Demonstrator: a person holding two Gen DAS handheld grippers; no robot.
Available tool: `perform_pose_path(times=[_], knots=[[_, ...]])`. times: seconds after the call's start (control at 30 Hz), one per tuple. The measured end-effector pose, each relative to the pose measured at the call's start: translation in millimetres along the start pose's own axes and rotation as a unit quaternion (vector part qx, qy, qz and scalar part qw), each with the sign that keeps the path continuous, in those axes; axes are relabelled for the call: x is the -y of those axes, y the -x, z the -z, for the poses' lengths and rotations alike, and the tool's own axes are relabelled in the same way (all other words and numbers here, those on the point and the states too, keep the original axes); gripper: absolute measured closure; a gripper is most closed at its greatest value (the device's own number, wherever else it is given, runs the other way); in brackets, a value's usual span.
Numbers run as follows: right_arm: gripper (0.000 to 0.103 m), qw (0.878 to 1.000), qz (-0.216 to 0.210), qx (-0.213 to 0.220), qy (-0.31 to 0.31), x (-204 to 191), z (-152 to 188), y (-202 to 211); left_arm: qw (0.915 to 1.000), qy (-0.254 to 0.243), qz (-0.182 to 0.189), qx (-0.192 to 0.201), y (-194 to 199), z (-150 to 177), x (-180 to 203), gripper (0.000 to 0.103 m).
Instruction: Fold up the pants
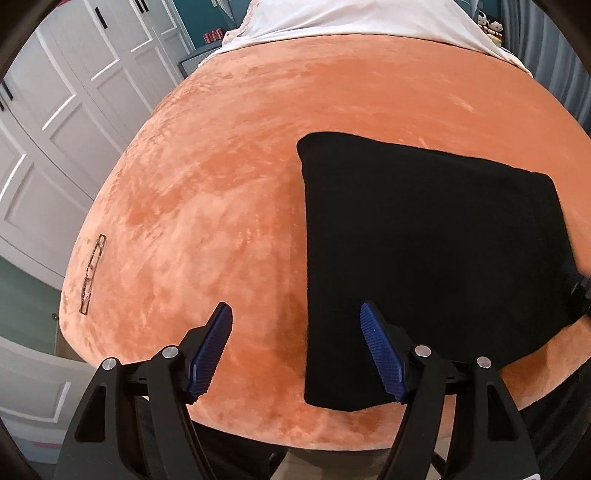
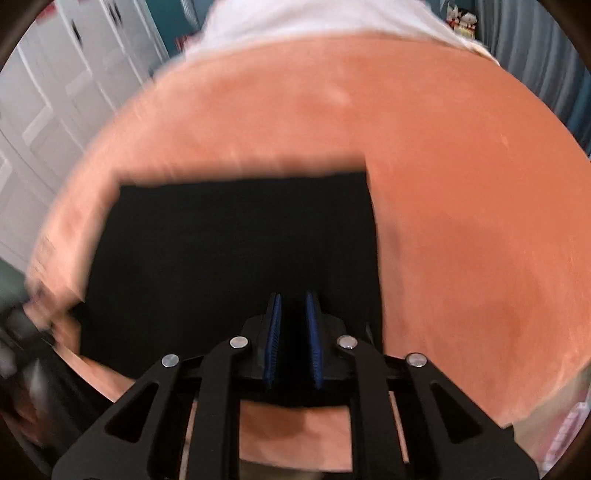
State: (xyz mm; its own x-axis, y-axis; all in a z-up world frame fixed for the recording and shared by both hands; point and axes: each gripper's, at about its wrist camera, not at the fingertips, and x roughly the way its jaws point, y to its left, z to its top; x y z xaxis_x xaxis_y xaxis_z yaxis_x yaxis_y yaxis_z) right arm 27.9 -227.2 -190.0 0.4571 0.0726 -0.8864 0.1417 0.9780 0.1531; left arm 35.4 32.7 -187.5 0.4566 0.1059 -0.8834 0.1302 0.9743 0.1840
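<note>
The black pants (image 1: 424,240) lie folded into a flat rectangle on the orange plush blanket (image 1: 221,184). My left gripper (image 1: 295,308) stands open just above the blanket at the pants' left edge; its right pad hangs over the black cloth and nothing is between the pads. In the blurred right wrist view, my right gripper (image 2: 293,295) is over the near part of the pants (image 2: 229,251) with its blue pads nearly together. I cannot tell whether any cloth is caught in that narrow gap. A dark blurred part of the right gripper shows at the pants' right edge (image 1: 580,288).
The blanket covers a bed whose near edge curves under both grippers. A white sheet (image 1: 351,18) lies at the far end. White wardrobe doors (image 1: 55,129) stand to the left, a grey curtain (image 1: 554,55) to the right. A small stitched label (image 1: 92,273) sits on the blanket's left side.
</note>
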Motion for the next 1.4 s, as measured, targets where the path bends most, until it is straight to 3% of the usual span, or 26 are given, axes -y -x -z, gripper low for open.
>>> perform_pose_path(times=[0.07,0.17,0.3,0.6,0.67,0.73,0.87,0.93,1.0,1.1,1.27,1.33,1.4], knots=[[0.093,0.999,-0.018,0.010,-0.033,9,5,13,1.0000,-0.007,-0.003,0.003,3,1,3,0.033],[0.088,0.999,-0.028,0.038,-0.021,3,5,42,1.0000,-0.006,-0.004,0.005,7,3,5,0.033],[0.092,1.000,0.004,-0.006,0.016,4,24,16,1.0000,-0.004,0.004,0.000,8,3,10,0.033],[0.089,0.996,-0.049,0.014,-0.072,31,29,49,0.9998,-0.020,-0.001,-0.003,13,9,16,0.027],[0.084,0.996,-0.039,0.021,-0.083,41,29,55,0.9997,-0.020,0.010,-0.004,14,10,15,0.017],[0.055,0.996,-0.021,0.022,-0.087,51,34,66,0.9994,-0.013,0.030,-0.009,16,12,10,0.016],[0.051,0.993,-0.020,0.034,-0.108,67,37,75,0.9987,0.000,0.044,-0.025,12,18,0,0.016],[0.032,0.992,-0.034,0.030,-0.114,68,35,72,0.9984,0.005,0.047,-0.031,8,21,-4,0.016],[0.020,0.993,-0.042,0.022,-0.104,69,32,67,0.9971,0.011,0.059,-0.047,0,23,-6,0.016],[0.019,0.994,-0.044,0.006,-0.096,63,24,48,0.9914,0.038,0.101,-0.074,-9,23,-11,0.016],[0.017,0.988,-0.083,-0.036,-0.126,65,16,14,0.9876,0.052,0.119,-0.089,-22,21,-8,0.016],[0.015,0.981,-0.107,-0.066,-0.144,66,18,-6,0.9823,0.061,0.148,-0.097,-30,19,-4,0.016],[0.013,0.977,-0.120,-0.059,-0.164,67,20,-11,0.9733,0.069,0.189,-0.111,-41,16,2,0.016]])
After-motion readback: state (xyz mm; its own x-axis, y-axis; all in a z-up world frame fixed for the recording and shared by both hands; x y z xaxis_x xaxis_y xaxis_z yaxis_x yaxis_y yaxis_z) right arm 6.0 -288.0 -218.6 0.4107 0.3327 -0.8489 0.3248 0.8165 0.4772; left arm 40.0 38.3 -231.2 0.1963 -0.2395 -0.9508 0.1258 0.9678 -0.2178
